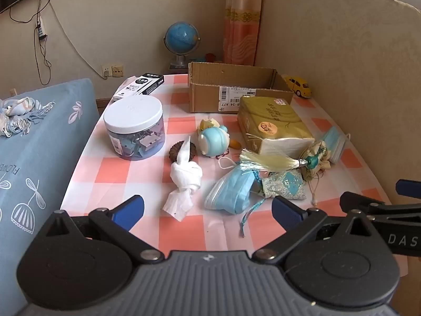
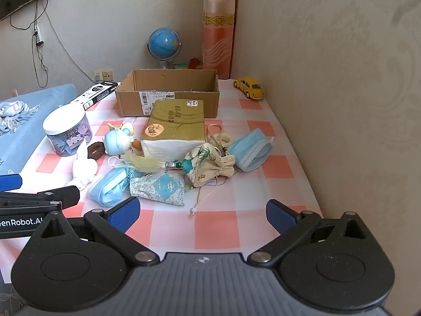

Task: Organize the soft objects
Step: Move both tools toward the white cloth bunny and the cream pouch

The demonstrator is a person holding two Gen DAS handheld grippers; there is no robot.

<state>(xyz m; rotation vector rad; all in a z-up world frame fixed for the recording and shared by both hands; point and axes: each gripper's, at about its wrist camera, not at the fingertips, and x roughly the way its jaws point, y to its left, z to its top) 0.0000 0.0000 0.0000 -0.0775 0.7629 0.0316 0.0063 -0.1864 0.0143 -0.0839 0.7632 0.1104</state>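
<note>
Soft things lie on the checked table: a knotted white cloth [image 1: 184,181] [image 2: 84,169], a blue face mask [image 1: 231,189] [image 2: 110,185], a blue patterned sachet [image 1: 285,184] [image 2: 160,187], a cream drawstring pouch with a tassel [image 2: 210,163] [image 1: 315,158], a second blue mask [image 2: 252,151] [image 1: 334,142] and a brown hair tie [image 1: 181,150] [image 2: 95,150]. An open cardboard box [image 1: 236,89] [image 2: 168,92] stands behind them. My left gripper [image 1: 208,212] is open and empty just before the cloth and mask. My right gripper [image 2: 202,212] is open and empty before the sachet.
A green tissue pack [image 1: 276,123] [image 2: 176,121], a blue toy figure [image 1: 214,139], a jar of clips [image 1: 134,129] [image 2: 68,134], a black-and-white box [image 1: 139,85] and a yellow toy car [image 2: 250,87] also sit on the table. A blue sofa [image 1: 39,144] lies left, a wall right.
</note>
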